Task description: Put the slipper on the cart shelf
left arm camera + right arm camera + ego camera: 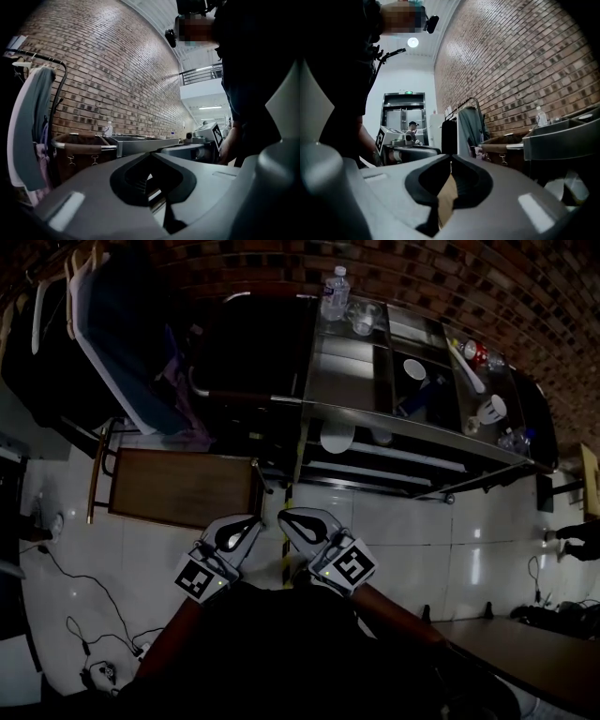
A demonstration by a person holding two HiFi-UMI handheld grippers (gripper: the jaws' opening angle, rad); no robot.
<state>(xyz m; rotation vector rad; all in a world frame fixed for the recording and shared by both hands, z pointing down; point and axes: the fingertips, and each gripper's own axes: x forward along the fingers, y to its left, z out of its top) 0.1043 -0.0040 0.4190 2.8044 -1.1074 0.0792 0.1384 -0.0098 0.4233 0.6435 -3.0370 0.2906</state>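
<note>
Nearest: L gripper (254,519) and R gripper (282,516) sit side by side close to the person's body. Both jaws shut tip to tip, nothing between. Beyond, at left: brown cart (178,486) on the floor. Further: steel cart (345,381) w/ water bottle (336,292) on top. White items (336,437) on its lower shelf, poss. the slipper, cannot confirm.

The left gripper (251,521) points to 1 o'clock and the right gripper (287,517) to 11 o'clock (tips close together). Both have their jaws squeezed together. The left arm (167,645) and right arm (398,613) come up from 6 o'clock.
</note>
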